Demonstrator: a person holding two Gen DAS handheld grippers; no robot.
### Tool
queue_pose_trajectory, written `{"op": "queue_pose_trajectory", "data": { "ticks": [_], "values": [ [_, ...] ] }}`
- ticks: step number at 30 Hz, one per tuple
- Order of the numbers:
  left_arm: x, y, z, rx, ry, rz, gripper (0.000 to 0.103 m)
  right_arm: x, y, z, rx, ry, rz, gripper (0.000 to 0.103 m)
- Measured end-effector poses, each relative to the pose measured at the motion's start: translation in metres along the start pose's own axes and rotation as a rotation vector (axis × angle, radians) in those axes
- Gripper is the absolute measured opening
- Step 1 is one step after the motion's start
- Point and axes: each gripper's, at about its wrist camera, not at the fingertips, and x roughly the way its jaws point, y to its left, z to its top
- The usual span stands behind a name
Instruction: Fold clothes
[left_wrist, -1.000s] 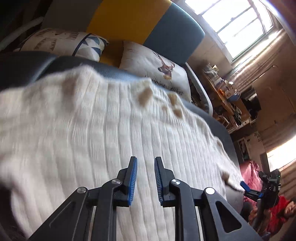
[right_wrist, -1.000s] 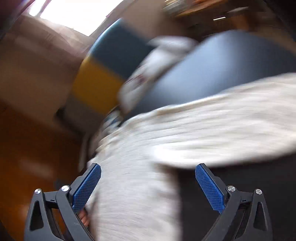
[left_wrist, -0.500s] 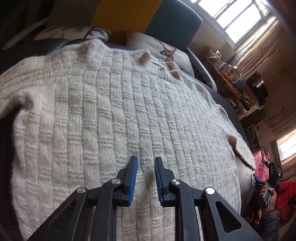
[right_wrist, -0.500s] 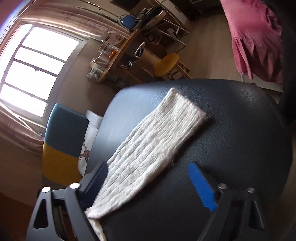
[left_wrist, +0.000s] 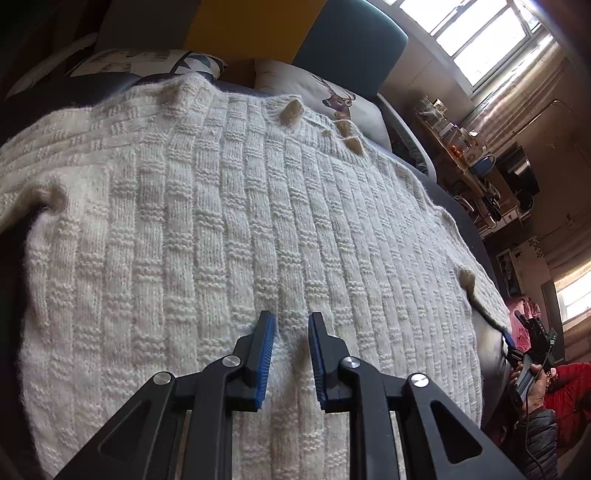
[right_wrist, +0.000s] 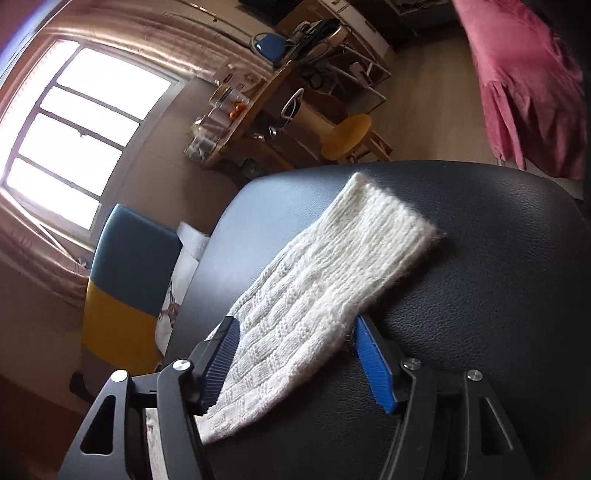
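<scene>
A cream knitted sweater (left_wrist: 229, 221) with toggle buttons lies spread flat on a dark leather seat (right_wrist: 498, 295). My left gripper (left_wrist: 291, 315) sits low over its near hem, the jaws pinched close with a small ridge of knit between them. In the right wrist view the sweater's sleeve (right_wrist: 332, 273) stretches away across the seat. My right gripper (right_wrist: 295, 320) is open and straddles the sleeve, one blue pad on each side of it. The right gripper also shows at the far right edge of the left wrist view (left_wrist: 532, 332), held in a hand.
Two printed pillows (left_wrist: 332, 99) lean against a yellow and blue backrest (left_wrist: 347, 40) behind the sweater. Beyond the seat stand a cluttered wooden desk (right_wrist: 258, 122), a yellow stool (right_wrist: 347, 136) and a hanging pink cloth (right_wrist: 528, 92). The seat's edge drops off near the sleeve's cuff.
The sweater went from moving and blurred to lying still and flat. My right gripper swung to the sleeve, and its jaws have narrowed around it. The left jaws kept their gap.
</scene>
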Motion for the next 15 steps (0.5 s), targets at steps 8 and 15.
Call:
{"op": "queue_pose_trajectory", "data": {
  "ticks": [8,15],
  "values": [
    [-0.002,0.002,-0.003,-0.015,0.014,-0.021,0.018,0.014,-0.012,0.006,0.153,-0.007,-0.088,0.007],
    [-0.001,-0.013,0.006,0.019,0.076,-0.016,0.018,0.023,0.052,-0.002,-0.175,0.036,-0.072,0.007]
  ]
}}
